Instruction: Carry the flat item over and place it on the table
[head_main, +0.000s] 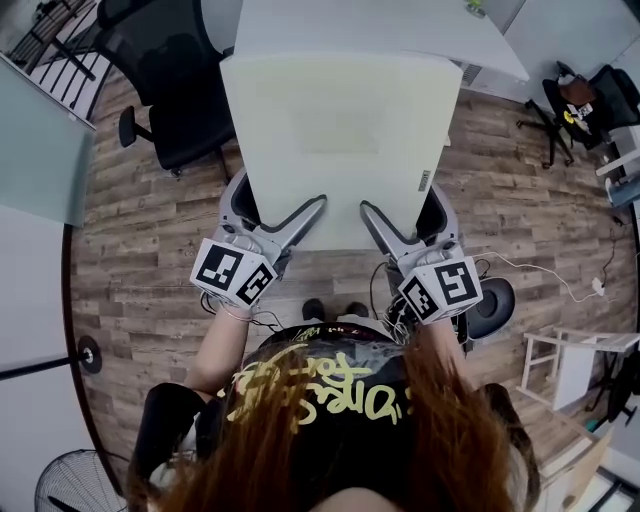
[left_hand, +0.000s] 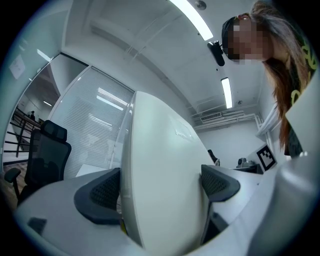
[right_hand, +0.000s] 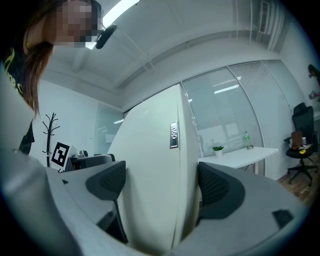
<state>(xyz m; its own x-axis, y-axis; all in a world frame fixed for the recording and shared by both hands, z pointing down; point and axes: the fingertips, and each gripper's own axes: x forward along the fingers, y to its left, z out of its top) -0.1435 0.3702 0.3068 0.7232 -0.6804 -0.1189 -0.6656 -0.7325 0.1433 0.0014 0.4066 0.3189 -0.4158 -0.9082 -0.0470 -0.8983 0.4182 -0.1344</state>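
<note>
White flat panel, clamped at its near edge, in front of the table.

The panel (head_main: 335, 140) is a plain cream-white rectangle with a small silver badge (head_main: 424, 182) near its right edge. It hangs over the floor, its near edge pinched between the jaws of the left gripper (head_main: 280, 205) and the right gripper (head_main: 403, 205). In the head view its far edge overlaps the white table (head_main: 400, 25); whether they touch cannot be told.
</note>
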